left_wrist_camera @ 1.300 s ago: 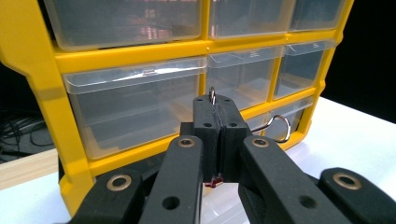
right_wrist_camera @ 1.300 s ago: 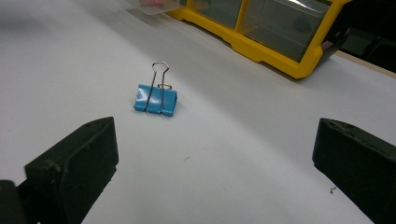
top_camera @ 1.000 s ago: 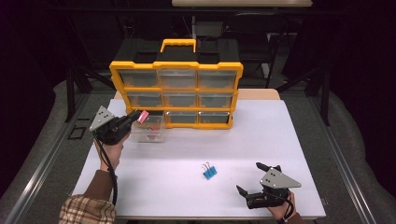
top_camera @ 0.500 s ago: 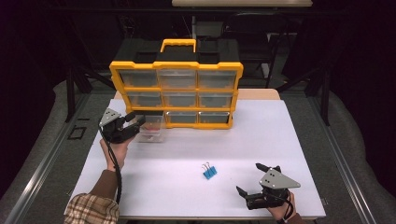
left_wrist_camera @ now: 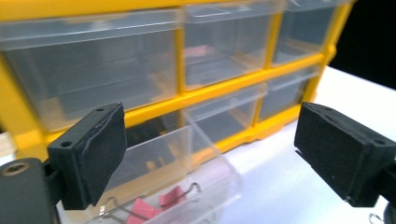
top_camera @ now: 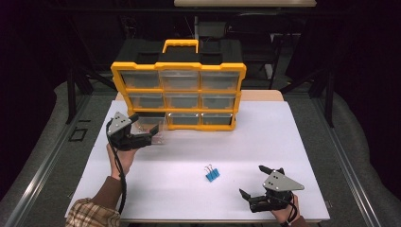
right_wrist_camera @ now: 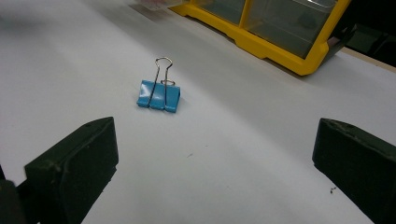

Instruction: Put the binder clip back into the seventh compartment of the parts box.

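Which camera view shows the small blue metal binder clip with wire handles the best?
The right gripper view: the small blue metal binder clip with wire handles lies close ahead on the white table, both wire loops distinct. In the high view it is a tiny blue spot. The left gripper view faces the yellow plastic drawer cabinet instead.

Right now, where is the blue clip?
In the high view the blue clip lies on the white table, right of centre, ahead and left of the right gripper, apart from its open jaws.
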